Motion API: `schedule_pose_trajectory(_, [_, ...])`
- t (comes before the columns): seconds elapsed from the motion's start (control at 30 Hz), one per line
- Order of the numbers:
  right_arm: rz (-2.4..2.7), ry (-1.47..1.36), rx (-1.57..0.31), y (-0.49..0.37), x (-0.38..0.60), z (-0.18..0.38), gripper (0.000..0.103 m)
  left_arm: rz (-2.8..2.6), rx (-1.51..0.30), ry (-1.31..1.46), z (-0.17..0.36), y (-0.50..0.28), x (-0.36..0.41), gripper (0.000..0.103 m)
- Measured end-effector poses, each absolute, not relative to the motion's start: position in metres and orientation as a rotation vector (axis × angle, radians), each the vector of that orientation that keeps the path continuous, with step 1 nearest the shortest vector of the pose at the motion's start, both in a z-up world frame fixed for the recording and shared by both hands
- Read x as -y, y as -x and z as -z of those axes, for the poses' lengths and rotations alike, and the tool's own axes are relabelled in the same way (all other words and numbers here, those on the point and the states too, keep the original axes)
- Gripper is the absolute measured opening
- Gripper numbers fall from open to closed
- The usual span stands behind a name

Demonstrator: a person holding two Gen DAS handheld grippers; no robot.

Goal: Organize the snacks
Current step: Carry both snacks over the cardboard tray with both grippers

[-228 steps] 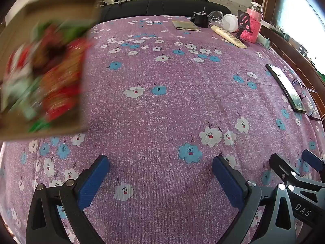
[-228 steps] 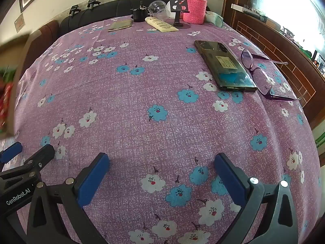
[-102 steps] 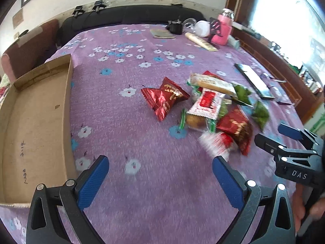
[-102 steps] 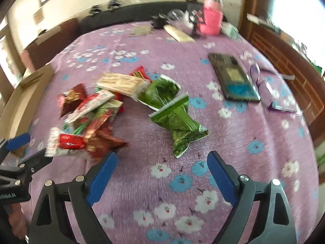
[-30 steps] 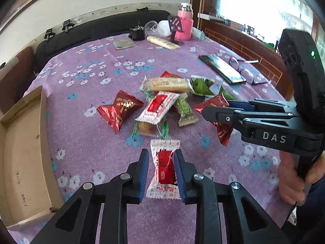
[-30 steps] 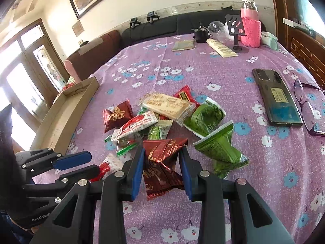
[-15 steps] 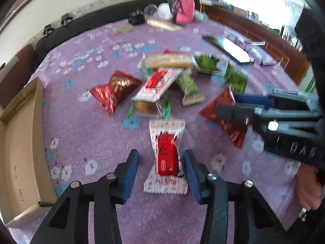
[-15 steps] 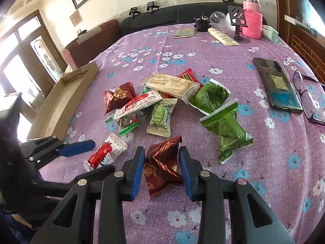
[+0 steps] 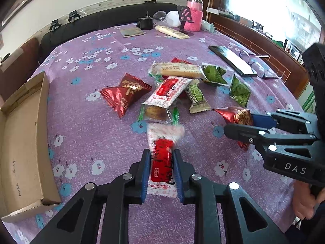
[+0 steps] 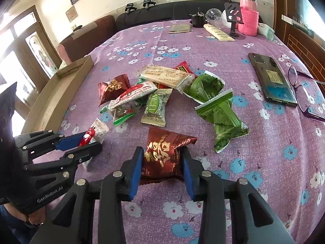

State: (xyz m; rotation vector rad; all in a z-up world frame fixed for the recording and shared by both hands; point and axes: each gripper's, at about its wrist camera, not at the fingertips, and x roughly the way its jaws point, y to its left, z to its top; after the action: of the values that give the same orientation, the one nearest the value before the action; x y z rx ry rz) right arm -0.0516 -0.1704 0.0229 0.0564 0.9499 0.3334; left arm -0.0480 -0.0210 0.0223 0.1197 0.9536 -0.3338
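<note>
My left gripper (image 9: 161, 158) is shut on a white-and-red snack packet (image 9: 162, 160), held above the purple floral cloth; it also shows in the right wrist view (image 10: 95, 132). My right gripper (image 10: 161, 158) is shut on a dark red foil packet (image 10: 162, 152), seen from the side in the left wrist view (image 9: 235, 116). A pile of several loose snacks lies mid-table: a red foil packet (image 9: 126, 93), a white-and-red bar (image 9: 168, 93), a beige bar (image 9: 178, 70) and green packets (image 10: 221, 116). An empty cardboard tray (image 9: 22, 142) sits at the left.
A phone (image 10: 272, 79) and purple glasses (image 10: 304, 95) lie at the right. At the far edge stand a pink bottle (image 10: 248, 12), a phone stand (image 10: 233, 20), a tube (image 10: 218, 32), a notebook (image 10: 180, 28) and cups. A sofa runs behind the table.
My left gripper has closed on the white-and-red packet and lifted it. My right gripper has kept its hold on the dark red packet and moved it nearer, away from the pile.
</note>
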Motion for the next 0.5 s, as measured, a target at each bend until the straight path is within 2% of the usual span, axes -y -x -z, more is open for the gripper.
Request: schedule_pose_trajectory(0.5, [-0.34, -0.041, -0.9, 0.061, 0.158, -0.044, 0.034, 0.358, -0.961, -0.12, -0.026, 0.053, 0.014, 0.021])
